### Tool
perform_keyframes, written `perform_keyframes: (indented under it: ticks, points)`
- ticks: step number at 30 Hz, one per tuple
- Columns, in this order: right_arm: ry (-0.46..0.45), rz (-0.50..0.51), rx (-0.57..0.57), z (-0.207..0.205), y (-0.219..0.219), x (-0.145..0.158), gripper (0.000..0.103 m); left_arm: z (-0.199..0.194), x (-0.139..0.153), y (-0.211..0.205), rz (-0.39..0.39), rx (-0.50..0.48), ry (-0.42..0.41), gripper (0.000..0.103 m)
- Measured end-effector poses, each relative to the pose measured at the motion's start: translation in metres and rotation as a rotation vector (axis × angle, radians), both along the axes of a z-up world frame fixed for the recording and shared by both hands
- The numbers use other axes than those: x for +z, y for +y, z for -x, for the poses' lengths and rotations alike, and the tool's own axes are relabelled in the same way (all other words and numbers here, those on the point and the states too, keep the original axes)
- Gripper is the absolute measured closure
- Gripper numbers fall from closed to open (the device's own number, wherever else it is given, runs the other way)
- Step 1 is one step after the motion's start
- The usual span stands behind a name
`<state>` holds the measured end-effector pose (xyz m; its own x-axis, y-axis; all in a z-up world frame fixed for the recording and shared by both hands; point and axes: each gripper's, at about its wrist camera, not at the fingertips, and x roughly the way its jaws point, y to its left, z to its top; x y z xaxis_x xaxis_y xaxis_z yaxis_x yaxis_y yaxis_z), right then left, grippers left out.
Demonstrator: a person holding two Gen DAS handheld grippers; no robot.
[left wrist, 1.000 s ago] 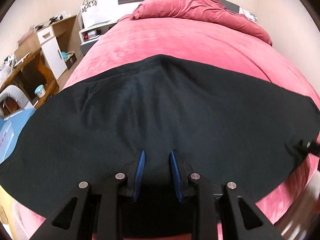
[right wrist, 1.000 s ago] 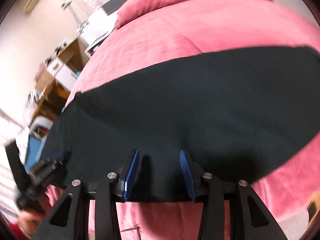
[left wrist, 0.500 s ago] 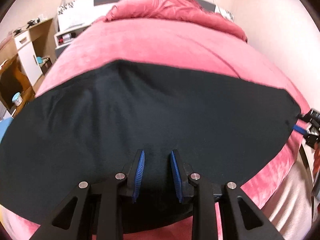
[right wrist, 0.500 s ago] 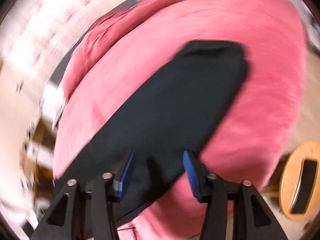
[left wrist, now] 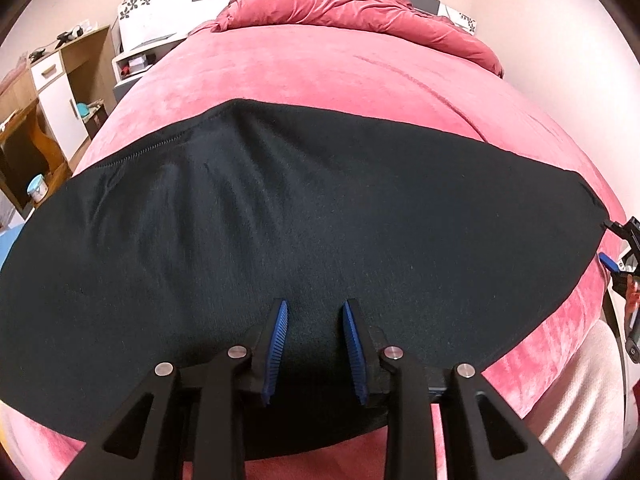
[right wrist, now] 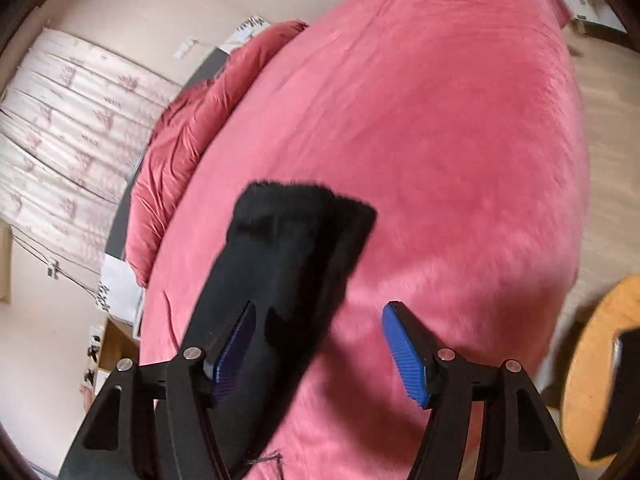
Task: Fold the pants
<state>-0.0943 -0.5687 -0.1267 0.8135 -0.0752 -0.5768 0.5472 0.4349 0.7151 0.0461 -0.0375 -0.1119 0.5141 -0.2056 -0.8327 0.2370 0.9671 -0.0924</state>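
Two hand-held grippers work over one pair of black pants (left wrist: 304,216), which lies flat across the near end of a pink bed (left wrist: 332,76), its long side running from 9 o'clock to 3 o'clock in the left wrist view and its near edge close to the foot of the mattress, probably so that both ends stay within reach from the bedside. The left hand-held gripper (left wrist: 314,344) hangs over the middle of the near edge with its blue pads a modest way apart; black cloth shows between and beneath them, but the pads do not seem to press on it, so I judge it holds nothing and waits there perhaps to steady the cloth. The right hand-held gripper (right wrist: 320,344) looks along the garment from its narrow end; its jaws are opening, the left pad over the black fabric and the right pad over bare pink cover, with nothing gripped between them. From the left wrist view it shows at 3 o'clock, just off the end of the pants. That stance suggests it is readying to take this end for a fold toward the other. A bunched pink duvet (left wrist: 360,4) sits at 12 o'clock by the headboard, well clear. As for containers, the open wooden shelf unit (left wrist: 48,120) at 9 o'clock holds a small round tub (left wrist: 36,186) in a low compartment; its other contents are too small to tell.
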Motion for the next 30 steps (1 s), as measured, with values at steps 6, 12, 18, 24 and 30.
perform_keyframes:
  ticks: [6,12,18,24,30]
  points:
    - [-0.057,-0.015,-0.044,-0.021,-0.014,-0.005,0.035,-0.003,-0.001,0.001,-0.001,-0.001,0.009,0.073]
    - [-0.066,-0.030,0.007,-0.058,-0.020,-0.001,0.048,-0.005,-0.003,0.003,0.023,0.001,0.011,0.071]
    - [-0.013,-0.072,0.004,-0.073,-0.017,0.001,0.077,-0.003,-0.005,0.004,0.042,-0.014,0.011,0.062]
    - [-0.059,0.057,0.015,-0.069,0.019,0.053,0.079,-0.002,-0.003,0.008,0.070,-0.006,0.015,0.061]
    - [-0.079,0.218,0.057,-0.073,0.077,0.106,0.079,0.000,0.007,0.022,0.107,-0.001,-0.012,0.061]
